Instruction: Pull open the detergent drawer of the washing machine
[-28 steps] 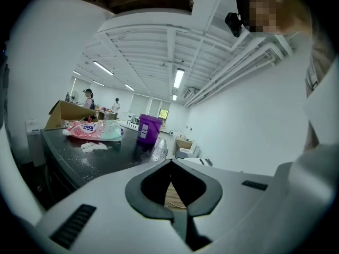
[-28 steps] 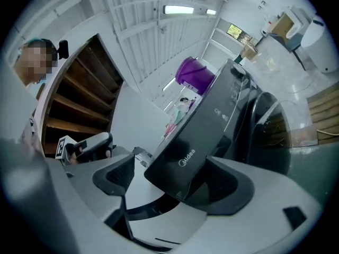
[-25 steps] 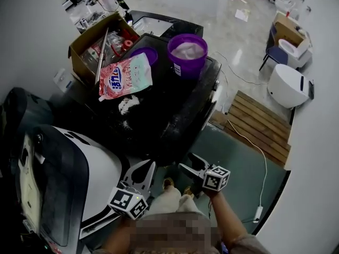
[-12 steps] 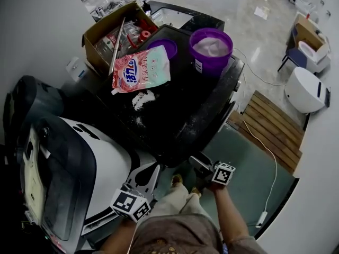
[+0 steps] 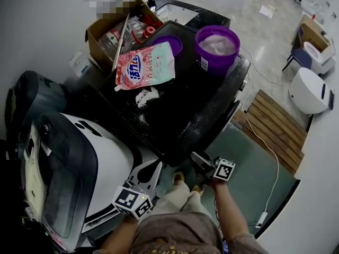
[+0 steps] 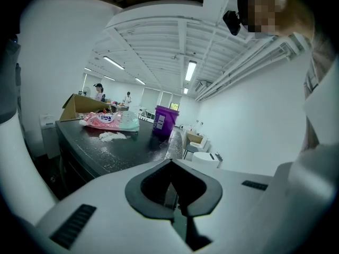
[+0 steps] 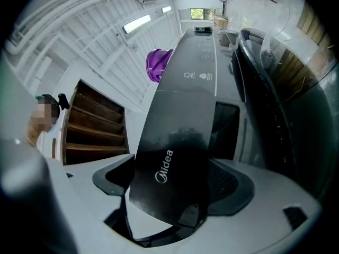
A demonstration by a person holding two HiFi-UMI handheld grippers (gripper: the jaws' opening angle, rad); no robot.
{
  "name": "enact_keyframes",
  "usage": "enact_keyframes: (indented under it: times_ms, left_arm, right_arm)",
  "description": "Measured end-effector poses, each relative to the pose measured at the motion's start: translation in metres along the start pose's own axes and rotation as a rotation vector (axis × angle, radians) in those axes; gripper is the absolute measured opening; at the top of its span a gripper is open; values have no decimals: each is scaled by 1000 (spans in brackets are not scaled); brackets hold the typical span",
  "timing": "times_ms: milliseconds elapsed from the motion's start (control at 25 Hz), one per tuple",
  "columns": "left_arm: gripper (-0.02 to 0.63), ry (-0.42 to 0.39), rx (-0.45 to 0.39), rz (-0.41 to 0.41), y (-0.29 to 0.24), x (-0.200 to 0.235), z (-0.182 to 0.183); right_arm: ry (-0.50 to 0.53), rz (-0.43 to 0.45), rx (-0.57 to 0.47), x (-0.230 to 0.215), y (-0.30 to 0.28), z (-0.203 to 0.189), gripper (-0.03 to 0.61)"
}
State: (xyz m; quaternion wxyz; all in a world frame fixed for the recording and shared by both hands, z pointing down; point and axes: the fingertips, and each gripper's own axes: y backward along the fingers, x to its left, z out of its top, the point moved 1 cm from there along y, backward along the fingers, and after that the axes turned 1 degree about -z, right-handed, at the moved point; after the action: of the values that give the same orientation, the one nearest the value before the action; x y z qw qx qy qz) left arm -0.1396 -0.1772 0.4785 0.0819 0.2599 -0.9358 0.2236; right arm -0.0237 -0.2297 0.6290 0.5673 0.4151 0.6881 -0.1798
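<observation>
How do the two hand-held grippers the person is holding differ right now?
The left hand-held gripper has its jaws together with nothing between them, while the right hand-held gripper is clamped on the black, Midea-marked front of the detergent drawer. The left one hangs free, touching nothing; the right one is up against the front of the washing machine. Both are white with dark pads and carry a marker cube.

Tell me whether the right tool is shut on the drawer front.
Shut: in the right gripper view the right tool has the dark Midea-marked drawer front filling the gap between its pads.
</observation>
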Motion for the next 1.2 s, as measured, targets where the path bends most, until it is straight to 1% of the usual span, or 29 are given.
enact_keyframes:
  times_ms: [200, 440, 560, 920, 1200]
  left_arm:
    - [21, 3, 1, 7, -1, 5, 1]
    - [21, 8, 1, 11, -6, 6, 3]
    - [21, 6, 1, 2, -8, 2, 5]
    - [21, -8, -1, -16, -8, -3, 7]
    - [21, -13, 4, -34, -9, -7, 8]
  right_arm:
    - [-22, 27, -18, -1, -5, 4, 419]
    - [-54, 51, -15, -4, -3, 6, 397]
    - [-74, 49, -26, -7, -1, 5, 390]
    - [-82, 41, -31, -8, 2, 6, 388]
    - [-86, 39, -50, -5, 18, 7, 387]
